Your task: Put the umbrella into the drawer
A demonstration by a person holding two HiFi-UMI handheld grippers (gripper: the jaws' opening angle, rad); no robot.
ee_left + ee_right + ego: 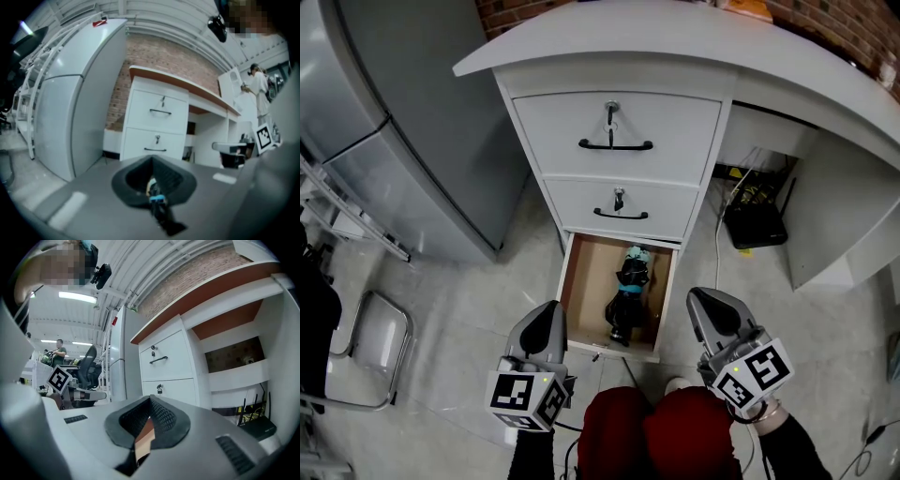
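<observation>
The bottom drawer (584, 292) of the white cabinet stands pulled out, its wooden floor showing. A folded black and teal umbrella (628, 292) lies lengthwise inside it. My left gripper (546, 324) hovers above the drawer's front left corner, shut and holding nothing. In the left gripper view its jaws (152, 160) meet at the tip, and a bit of the umbrella (155, 196) shows through the gap below. My right gripper (712, 306) hangs to the right of the drawer, also shut and empty. In the right gripper view (150, 399) only the drawer's wood shows through the gap.
Two shut drawers with black handles (616, 144) (620, 215) and keys sit above the open one. A tall grey cabinet (412, 141) stands left, and a folding chair (375, 347) sits lower left. A black router (755, 226) and cables lie under the desk. Red-clad knees (666, 431) are below.
</observation>
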